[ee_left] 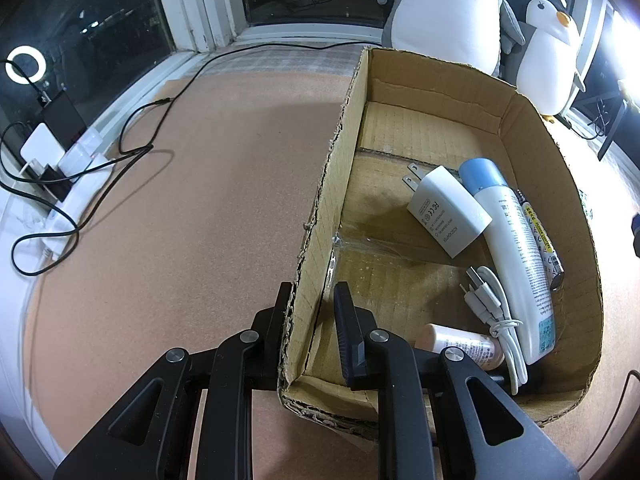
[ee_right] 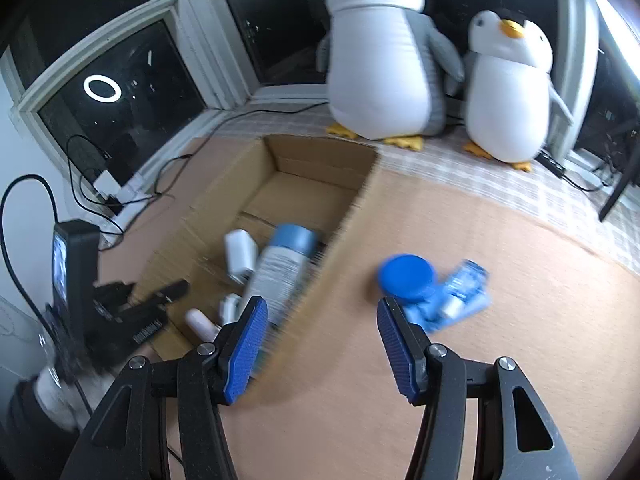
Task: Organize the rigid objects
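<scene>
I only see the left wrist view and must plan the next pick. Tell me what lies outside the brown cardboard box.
Observer: A round blue plastic tub lies on the tan table, just right of the brown cardboard box.
Operator: Report anything beside it.
Observer: A clear blue plastic packet lies against the tub, on the side away from the box.
Operator: Give me the right gripper.
Observer: The right gripper is open and empty, above the box's right wall.
</scene>
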Motion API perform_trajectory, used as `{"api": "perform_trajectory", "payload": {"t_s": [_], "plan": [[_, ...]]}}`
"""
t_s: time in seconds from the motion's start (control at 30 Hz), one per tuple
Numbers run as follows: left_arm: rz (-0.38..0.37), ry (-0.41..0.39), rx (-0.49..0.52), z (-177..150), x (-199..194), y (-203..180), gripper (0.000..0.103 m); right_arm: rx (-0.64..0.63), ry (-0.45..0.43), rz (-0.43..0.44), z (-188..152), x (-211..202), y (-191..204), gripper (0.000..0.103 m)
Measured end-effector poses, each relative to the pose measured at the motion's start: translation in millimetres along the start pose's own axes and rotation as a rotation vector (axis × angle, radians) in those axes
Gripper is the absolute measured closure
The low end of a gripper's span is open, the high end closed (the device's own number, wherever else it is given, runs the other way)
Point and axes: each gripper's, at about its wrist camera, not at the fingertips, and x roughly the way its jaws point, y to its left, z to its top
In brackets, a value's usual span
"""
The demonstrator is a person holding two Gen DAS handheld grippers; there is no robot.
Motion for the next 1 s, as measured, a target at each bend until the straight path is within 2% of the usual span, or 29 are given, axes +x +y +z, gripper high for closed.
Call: {"api": "perform_trajectory", "payload": {"t_s": [0.13,0.33,0.5,0.7,0.8,1.0], "plan": [[0.0,0.0,0.001,0.1,0.0,0.1,0.086,0.005,0.019,-0.026,-11.6,-4.4,-25.7,0.05],[0.0,0.0,0.001,0.0,0.0,0.0,0.086,-0.018,0.053,-0.016,-32.3,-4.5,-50.8,0.05],[-0.001,0.0,-0.001,-0.2,0.4,0.0,0.086,-0.084,0.085,-0.021,-43.4,3.8,-47.2,0.05],[-0.013,0.0,-0.01,-1.5,1.4,1.7,0.086,-0.092,0.095,0.008,-40.3,16.8,-35.5,0.051],[-0.019,-0.002,-0.011,-2.2,0.6,1.8,0.086,-0.102,0.111,0.003,-38.6,27.5,-27.3,0.057],[-0.031,-0.006,-0.016,-2.4,0.5,3.7,0.085,-0.058,0.156,-0.026,-37.7,50.5,-29.6,0.063]]}}
